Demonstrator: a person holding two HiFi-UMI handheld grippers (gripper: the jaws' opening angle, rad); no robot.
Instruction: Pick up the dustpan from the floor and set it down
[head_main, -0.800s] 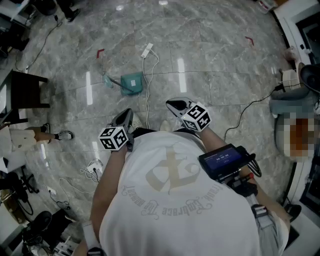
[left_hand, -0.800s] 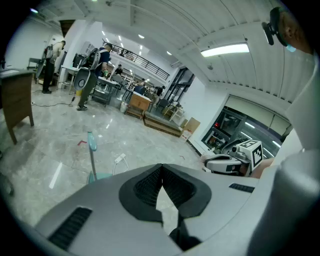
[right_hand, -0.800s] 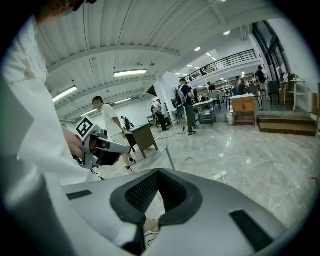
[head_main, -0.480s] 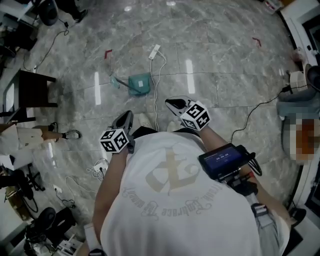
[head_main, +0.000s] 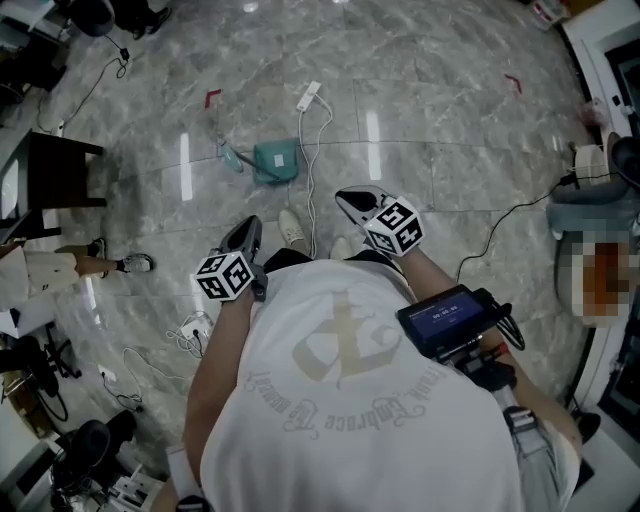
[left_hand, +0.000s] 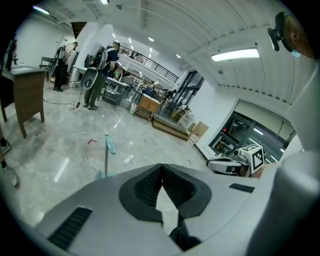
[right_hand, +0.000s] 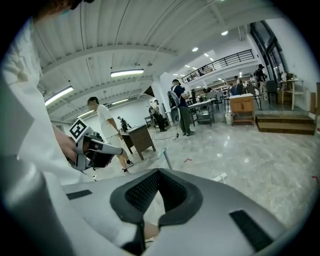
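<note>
The teal dustpan (head_main: 276, 160) lies on the grey marble floor (head_main: 440, 110), its handle reaching to the left, well ahead of both grippers and touched by neither; a white power strip (head_main: 310, 97) sits just beyond it, its cable trailing back past the pan; the left gripper (head_main: 244, 236) is clenched on nothing; the right gripper (head_main: 351, 204) is likewise closed and empty; a dark table (head_main: 55, 172) stands far left.

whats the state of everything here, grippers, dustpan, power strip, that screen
left gripper: shut, empty
right gripper: shut, empty
dustpan: on the floor, handle upright, not held
power strip: lying on the floor, cable trailing from it
screen: lit, at the person's waist
</note>
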